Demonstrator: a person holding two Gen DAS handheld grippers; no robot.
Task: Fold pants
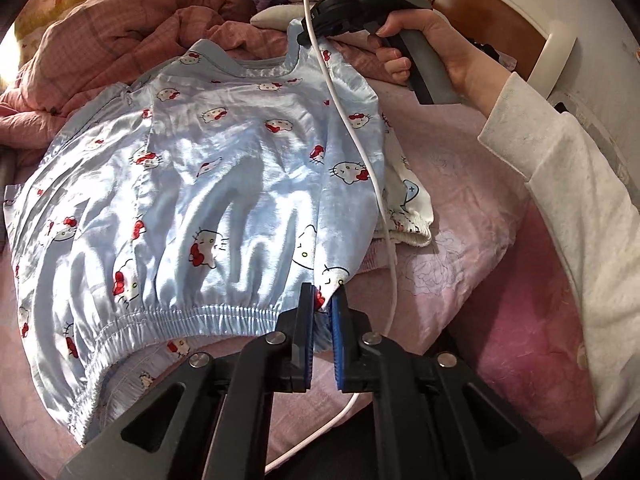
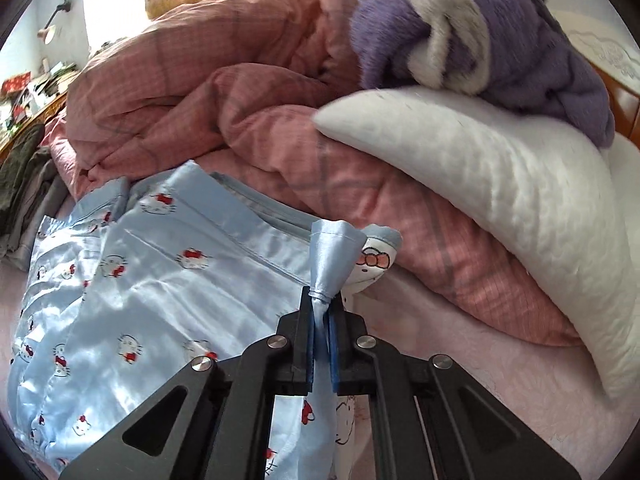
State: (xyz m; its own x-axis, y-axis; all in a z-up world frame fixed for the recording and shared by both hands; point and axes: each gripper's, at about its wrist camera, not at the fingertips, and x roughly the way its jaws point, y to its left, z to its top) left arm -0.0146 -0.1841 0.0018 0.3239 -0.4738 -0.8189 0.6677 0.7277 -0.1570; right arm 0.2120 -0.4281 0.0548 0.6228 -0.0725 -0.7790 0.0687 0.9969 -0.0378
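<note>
The pink bed sheet (image 1: 460, 208) fills the frame under my work, the rumpled quilt (image 2: 192, 92) heaped in the upper part. My blue satin pants (image 1: 192, 184) lie spread across centre-left, waistband toward the bottom. My left gripper (image 1: 323, 308) pinches a waistband corner at lower centre. My right gripper (image 2: 320, 312) is clamped on a bunched hem at centre. I hold both ends so one side edge stays taut for folding, I reckon.

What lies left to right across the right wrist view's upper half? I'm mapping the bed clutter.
Cluttered desk → pink quilt → purple plush blanket → wooden headboard.
</note>
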